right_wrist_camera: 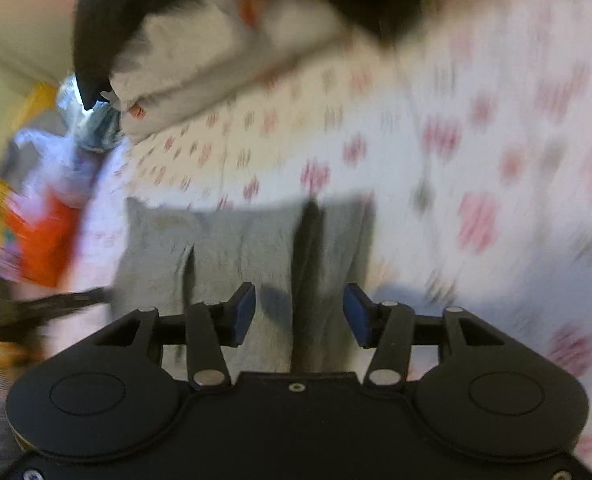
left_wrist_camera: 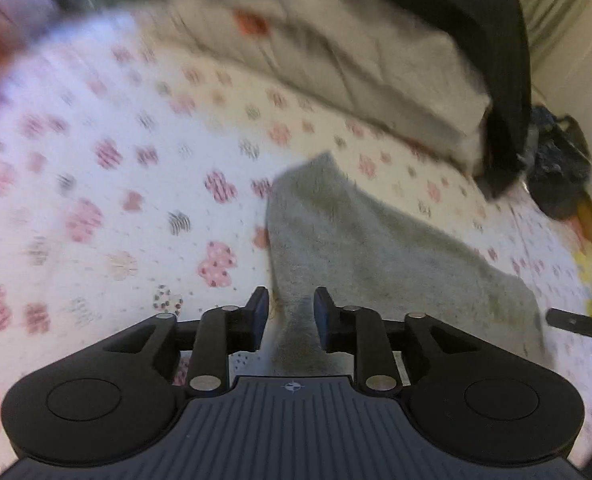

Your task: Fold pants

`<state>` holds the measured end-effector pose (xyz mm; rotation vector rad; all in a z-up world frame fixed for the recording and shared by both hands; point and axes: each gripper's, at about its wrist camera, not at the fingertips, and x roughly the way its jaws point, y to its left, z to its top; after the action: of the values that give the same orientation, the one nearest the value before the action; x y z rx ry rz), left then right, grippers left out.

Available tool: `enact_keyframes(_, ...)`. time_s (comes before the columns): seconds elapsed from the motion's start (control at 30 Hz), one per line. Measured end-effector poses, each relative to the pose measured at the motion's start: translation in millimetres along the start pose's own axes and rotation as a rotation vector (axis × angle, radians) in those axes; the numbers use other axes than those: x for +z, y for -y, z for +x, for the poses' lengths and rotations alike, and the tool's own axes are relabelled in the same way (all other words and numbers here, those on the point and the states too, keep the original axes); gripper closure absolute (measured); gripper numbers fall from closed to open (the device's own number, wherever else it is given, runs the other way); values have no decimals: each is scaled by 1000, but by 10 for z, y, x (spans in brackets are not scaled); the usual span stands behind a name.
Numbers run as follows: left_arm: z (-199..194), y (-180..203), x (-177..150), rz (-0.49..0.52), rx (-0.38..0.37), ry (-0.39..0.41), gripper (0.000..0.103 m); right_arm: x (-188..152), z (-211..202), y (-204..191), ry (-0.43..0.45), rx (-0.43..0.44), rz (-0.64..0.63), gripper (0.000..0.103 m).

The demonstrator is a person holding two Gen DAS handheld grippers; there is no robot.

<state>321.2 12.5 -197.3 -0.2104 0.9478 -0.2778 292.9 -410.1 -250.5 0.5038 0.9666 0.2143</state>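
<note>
Grey pants [left_wrist_camera: 375, 248] lie folded flat on the bed [left_wrist_camera: 96, 184], floral sheet, near its edge; fuzzy fabric, one dark crease running lengthwise. Left gripper [left_wrist_camera: 291, 312] fingers narrowly parted, cloth between them, not pinched. Right gripper [right_wrist_camera: 299, 312] fingers wider apart, above the pants, holding nothing.

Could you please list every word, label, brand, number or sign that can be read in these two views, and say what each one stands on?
No text can be read in either view.
Small emblem on the left claw's body: a compass-like mark, no letters.
Red patch on the folded pale bedding: too blurred to read.
Orange and yellow packaging beside the bed: blurred, nothing legible.
Grey pants and flowered sheet: no labels visible.
</note>
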Motion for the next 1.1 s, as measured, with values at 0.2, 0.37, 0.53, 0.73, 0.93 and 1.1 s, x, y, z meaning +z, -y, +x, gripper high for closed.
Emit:
enact_keyframes(0.2,-265,733,-525,171,112,163,67,-644,-207,-967,284,-281,-302,37)
enact_keyframes(0.37,94,822,-746,169,125,99,67,-1041,-1,-1321,370,-354,-406,40)
enact_keyframes(0.53,393,684,-890,176,127,46,64,-1197,394,-1272,238,-403,-404,36)
enact_keyframes(0.73,323,753,-861,243,149,51,64,-1081,507,-935,216,-377,-259,7)
enact_keyframes(0.93,-115,784,-511,202,65,124,60,-1010,96,-1278,363,-372,-382,26)
enact_keyframes(1.1,15,896,-23,218,69,169,41,-653,138,-1500,418,-275,-427,26)
